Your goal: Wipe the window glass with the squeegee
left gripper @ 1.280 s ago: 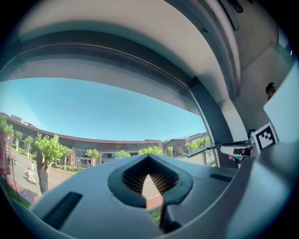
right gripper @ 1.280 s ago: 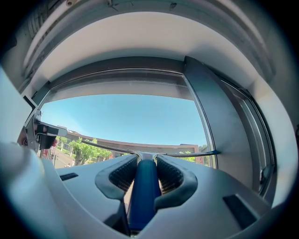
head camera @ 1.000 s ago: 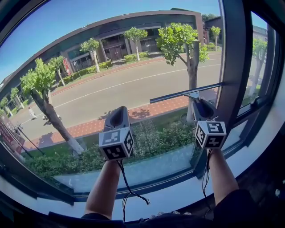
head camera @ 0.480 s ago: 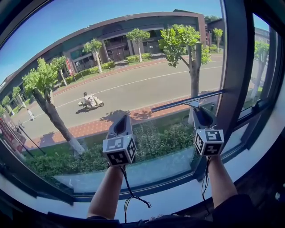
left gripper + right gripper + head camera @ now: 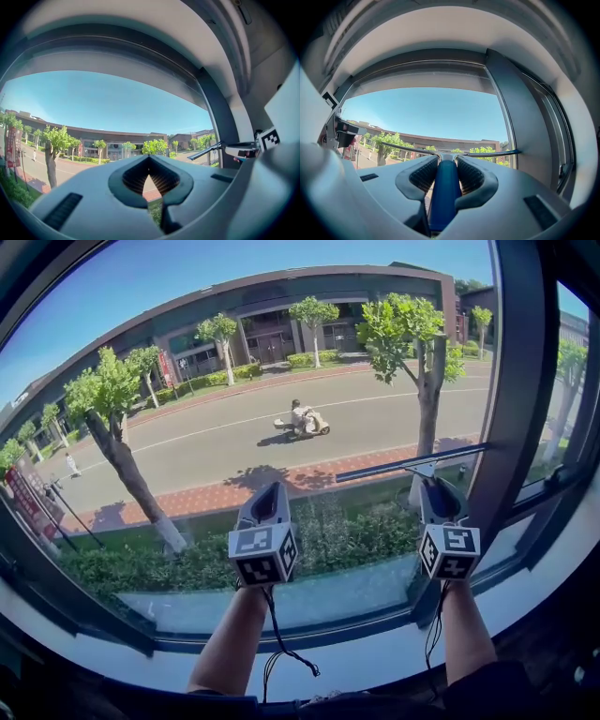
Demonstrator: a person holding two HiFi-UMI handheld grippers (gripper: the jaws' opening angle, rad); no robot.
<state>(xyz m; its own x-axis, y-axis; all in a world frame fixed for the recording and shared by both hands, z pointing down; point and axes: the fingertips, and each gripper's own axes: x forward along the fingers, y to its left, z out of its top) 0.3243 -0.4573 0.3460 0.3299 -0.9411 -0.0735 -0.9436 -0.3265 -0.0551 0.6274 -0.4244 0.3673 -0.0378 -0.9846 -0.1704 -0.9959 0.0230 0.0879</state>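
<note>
The window glass (image 5: 187, 352) fills the head view, with a street and trees beyond it. My right gripper (image 5: 433, 486) is shut on the squeegee's blue handle (image 5: 444, 192). The squeegee's long dark blade (image 5: 412, 462) lies nearly level against the pane's lower right, its right end by the dark window post (image 5: 511, 381). In the right gripper view the blade (image 5: 487, 153) spans both sides of the gripper (image 5: 446, 161). My left gripper (image 5: 270, 491) hangs to the left of the blade, close to the glass. Its jaws (image 5: 149, 168) are shut with nothing between them.
A white sill (image 5: 375, 652) runs below the pane, above a dark lower frame (image 5: 84, 629). A second pane (image 5: 567, 362) lies right of the post. Black cables (image 5: 277, 643) hang from both grippers. Outside, a rider on a scooter (image 5: 302, 420) passes on the road.
The right gripper has drawn the squeegee blade a little down the glass. The left gripper sank slightly too. The scooter outside has travelled to the right.
</note>
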